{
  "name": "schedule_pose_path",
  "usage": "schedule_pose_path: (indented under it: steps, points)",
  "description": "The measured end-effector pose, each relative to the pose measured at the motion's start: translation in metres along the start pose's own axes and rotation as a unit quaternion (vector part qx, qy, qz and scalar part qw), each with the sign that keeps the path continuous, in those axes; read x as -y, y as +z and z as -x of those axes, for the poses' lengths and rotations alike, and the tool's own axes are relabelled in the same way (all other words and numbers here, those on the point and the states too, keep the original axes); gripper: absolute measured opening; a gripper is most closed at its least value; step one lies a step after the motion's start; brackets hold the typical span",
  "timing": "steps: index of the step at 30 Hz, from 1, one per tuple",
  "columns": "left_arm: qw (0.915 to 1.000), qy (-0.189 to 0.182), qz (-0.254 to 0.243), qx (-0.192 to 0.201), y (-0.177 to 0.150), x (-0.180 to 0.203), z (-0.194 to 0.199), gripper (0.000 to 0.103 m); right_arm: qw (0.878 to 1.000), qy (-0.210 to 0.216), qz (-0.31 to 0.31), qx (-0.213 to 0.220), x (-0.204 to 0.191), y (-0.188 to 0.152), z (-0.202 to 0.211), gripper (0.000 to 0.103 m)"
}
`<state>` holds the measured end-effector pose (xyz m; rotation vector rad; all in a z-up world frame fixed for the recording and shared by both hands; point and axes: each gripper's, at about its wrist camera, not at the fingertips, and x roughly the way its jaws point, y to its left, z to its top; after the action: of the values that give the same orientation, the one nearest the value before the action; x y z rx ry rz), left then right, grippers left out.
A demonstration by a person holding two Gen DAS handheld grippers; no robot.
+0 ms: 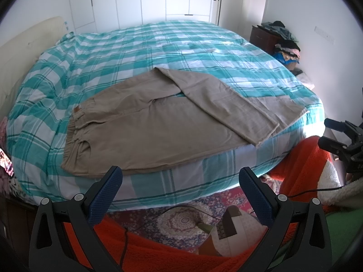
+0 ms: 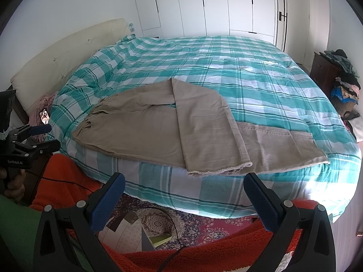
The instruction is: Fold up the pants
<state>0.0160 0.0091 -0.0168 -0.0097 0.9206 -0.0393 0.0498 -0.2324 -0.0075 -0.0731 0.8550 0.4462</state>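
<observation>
Khaki pants point(image 1: 158, 124) lie flat on the bed near its front edge, waistband to the left, one leg folded diagonally over the other; they also show in the right wrist view point(image 2: 192, 127). My left gripper point(image 1: 180, 181) is open and empty, held off the bed's front edge below the pants. My right gripper point(image 2: 185, 188) is open and empty, just below the leg hems point(image 2: 220, 168). Each gripper shows in the other's view: the right one point(image 1: 333, 136) and the left one point(image 2: 43, 136).
The bed has a teal and white plaid cover point(image 1: 158, 49) and a cream headboard point(image 2: 68, 54) at left. A phone point(image 2: 44, 116) lies at the bed's left edge. A dark nightstand with piled clothes point(image 2: 340, 77) stands at right. White wardrobes point(image 2: 215, 6) behind. Patterned rug point(image 2: 204, 226) and cable below.
</observation>
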Motion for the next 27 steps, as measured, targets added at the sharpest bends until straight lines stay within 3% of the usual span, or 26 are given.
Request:
schedule_pose_path:
  steps: [27]
  points:
    - [1.0000, -0.001, 0.000, -0.003, -0.0001, 0.0005, -0.0007, 0.102, 1.000, 0.000, -0.002, -0.001, -0.0001, -0.0004, -0.0013, 0.103]
